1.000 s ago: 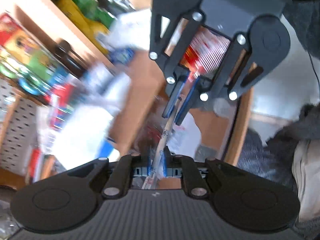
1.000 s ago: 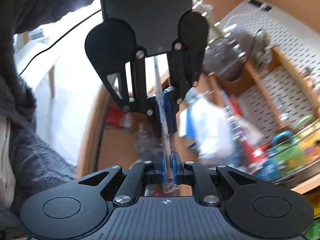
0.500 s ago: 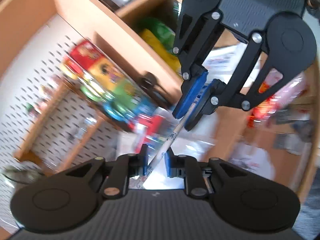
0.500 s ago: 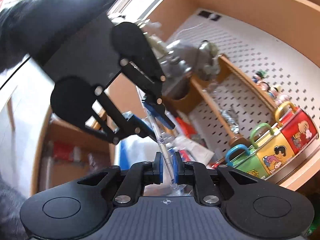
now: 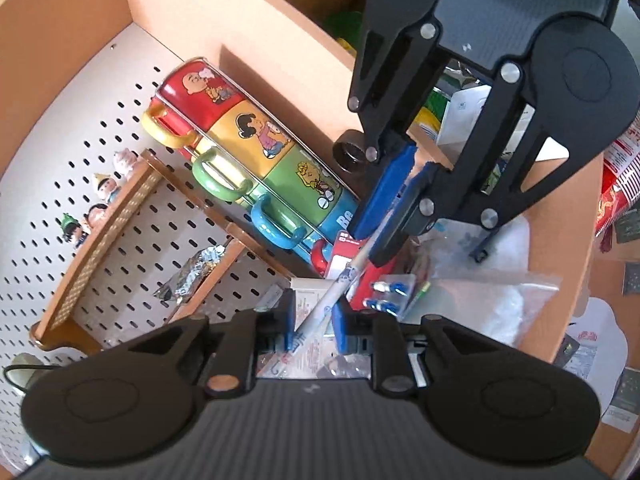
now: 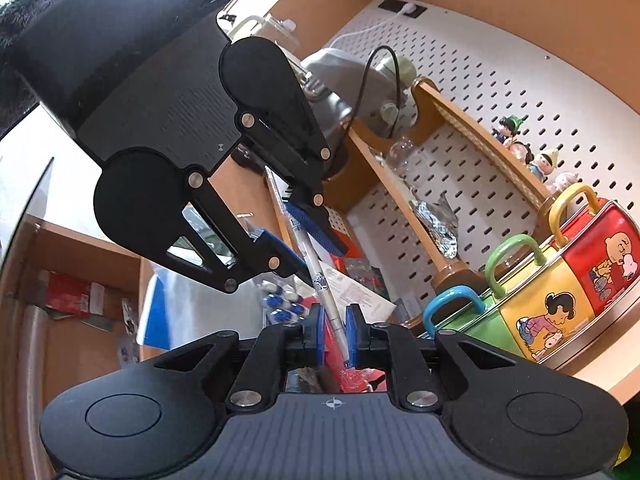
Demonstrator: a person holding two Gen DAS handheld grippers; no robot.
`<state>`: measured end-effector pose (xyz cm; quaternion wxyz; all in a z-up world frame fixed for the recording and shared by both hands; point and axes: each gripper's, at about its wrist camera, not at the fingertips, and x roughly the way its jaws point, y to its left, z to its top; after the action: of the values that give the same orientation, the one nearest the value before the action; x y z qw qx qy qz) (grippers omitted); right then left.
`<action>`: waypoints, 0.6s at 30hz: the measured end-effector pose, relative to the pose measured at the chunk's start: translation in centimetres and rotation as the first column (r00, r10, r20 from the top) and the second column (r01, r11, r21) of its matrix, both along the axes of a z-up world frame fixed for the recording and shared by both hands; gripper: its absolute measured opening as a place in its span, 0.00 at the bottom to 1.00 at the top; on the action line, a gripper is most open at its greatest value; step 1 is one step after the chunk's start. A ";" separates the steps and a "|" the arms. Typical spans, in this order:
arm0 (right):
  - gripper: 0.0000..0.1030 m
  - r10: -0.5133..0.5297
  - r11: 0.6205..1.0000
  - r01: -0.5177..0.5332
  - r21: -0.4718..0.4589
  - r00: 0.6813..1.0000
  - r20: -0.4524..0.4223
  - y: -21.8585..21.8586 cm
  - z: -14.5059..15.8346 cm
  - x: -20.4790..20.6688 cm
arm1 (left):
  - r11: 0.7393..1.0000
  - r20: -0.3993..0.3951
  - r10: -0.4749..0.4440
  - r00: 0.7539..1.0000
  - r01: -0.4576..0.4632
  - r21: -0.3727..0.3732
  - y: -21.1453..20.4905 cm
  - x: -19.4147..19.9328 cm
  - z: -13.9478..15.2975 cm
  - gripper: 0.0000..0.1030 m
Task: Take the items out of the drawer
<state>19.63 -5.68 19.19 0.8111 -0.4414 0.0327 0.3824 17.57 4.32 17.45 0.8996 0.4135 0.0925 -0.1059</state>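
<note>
Stacked cartoon mugs (image 5: 260, 152) in a rack, pegboard (image 6: 480, 92) — figurines (image 6: 532, 152) on shelf

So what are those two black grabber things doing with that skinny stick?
A person is holding a grabber in each hand. The right gripper is pinching one end of a thin wrapped stick, up in the air above the messy desk. The left gripper is around the other end, but its pads are apart and not squeezing, so it looks like only the right one is carrying it. The colourful cartoon mugs sit behind, untouched.
</note>
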 end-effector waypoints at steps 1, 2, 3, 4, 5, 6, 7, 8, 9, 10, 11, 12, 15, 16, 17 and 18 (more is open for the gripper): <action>0.10 -0.001 1.000 0.001 -0.002 1.000 -0.003 0.0 -0.1 0.2 | 1.000 -0.005 -0.003 1.000 0.003 -0.004 0.0 0.2 0.0 0.22; 0.10 -0.004 1.000 0.004 -0.005 1.000 -0.005 0.0 -0.3 0.4 | 1.000 -0.009 -0.005 1.000 0.005 -0.007 0.0 0.4 -0.1 0.22; 0.10 -0.006 1.000 0.006 -0.009 1.000 -0.008 0.0 -0.6 0.5 | 1.000 -0.013 -0.008 1.000 0.008 -0.010 0.0 0.6 -0.3 0.22; 0.11 -0.008 1.000 0.008 -0.013 1.000 -0.010 0.1 -0.9 0.6 | 1.000 -0.018 -0.010 1.000 0.010 -0.012 -0.1 0.7 -0.4 0.22; 0.12 -0.010 1.000 0.010 -0.017 1.000 -0.012 0.2 -1.1 0.7 | 1.000 -0.022 -0.012 1.000 0.012 -0.011 -0.1 0.8 -0.7 0.22; 0.15 -0.012 1.000 0.011 -0.023 1.000 -0.013 0.2 -1.4 0.7 | 1.000 -0.026 -0.014 1.000 0.013 -0.010 -0.1 0.9 -0.9 0.22; 0.18 -0.014 1.000 0.013 -0.028 1.000 -0.014 0.3 -1.6 0.7 | 1.000 -0.028 -0.013 1.000 0.013 -0.011 -0.2 1.0 -1.1 0.22; 0.20 -0.018 0.999 0.018 -0.039 1.000 -0.016 0.3 -2.0 0.7 | 1.000 -0.028 -0.011 1.000 0.011 -0.013 -0.2 1.1 -1.3 0.22; 0.23 -0.022 0.999 0.021 -0.041 1.000 -0.010 0.3 -2.2 0.6 | 1.000 -0.028 -0.009 1.000 0.009 -0.015 -0.2 1.1 -1.5 0.26; 0.24 -0.025 0.999 0.025 -0.043 1.000 -0.005 0.3 -2.5 0.6 | 1.000 -0.023 -0.008 1.000 0.008 -0.018 -0.3 1.1 -1.6 0.29; 0.25 -0.029 0.999 0.029 -0.036 1.000 -0.003 0.2 -2.6 0.6 | 1.000 -0.010 -0.009 1.000 0.009 -0.023 -0.3 0.9 -1.5 0.35; 0.27 -0.036 0.999 0.036 -0.023 0.999 -0.006 0.1 -2.6 0.6 | 1.000 -0.006 -0.013 1.000 0.013 -0.028 -0.3 0.8 -1.4 0.42; 0.33 -0.049 0.998 0.049 0.025 0.999 -0.012 -0.7 -2.2 0.3 | 0.999 -0.010 -0.016 1.000 0.015 -0.043 -0.4 0.5 -1.0 0.50; 0.34 -0.048 0.998 0.049 0.044 0.999 -0.016 -1.0 -2.1 0.1 | 0.999 -0.010 -0.015 1.000 0.014 -0.046 -0.5 0.4 -1.0 0.51; 0.34 -0.048 0.997 0.050 0.061 0.999 -0.022 -1.3 -2.0 -0.1 | 0.999 -0.009 -0.012 1.000 0.012 -0.048 -0.5 0.2 -0.9 0.53; 0.35 -0.050 0.995 0.052 0.084 0.998 -0.026 -1.6 -1.8 -0.4 | 0.999 -0.010 -0.011 1.000 0.011 -0.051 -0.5 0.0 -1.0 0.54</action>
<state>19.25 -7.32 17.39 0.8381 -0.4011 0.0372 0.3679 17.53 3.77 16.49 0.9088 0.3903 0.0922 -0.1152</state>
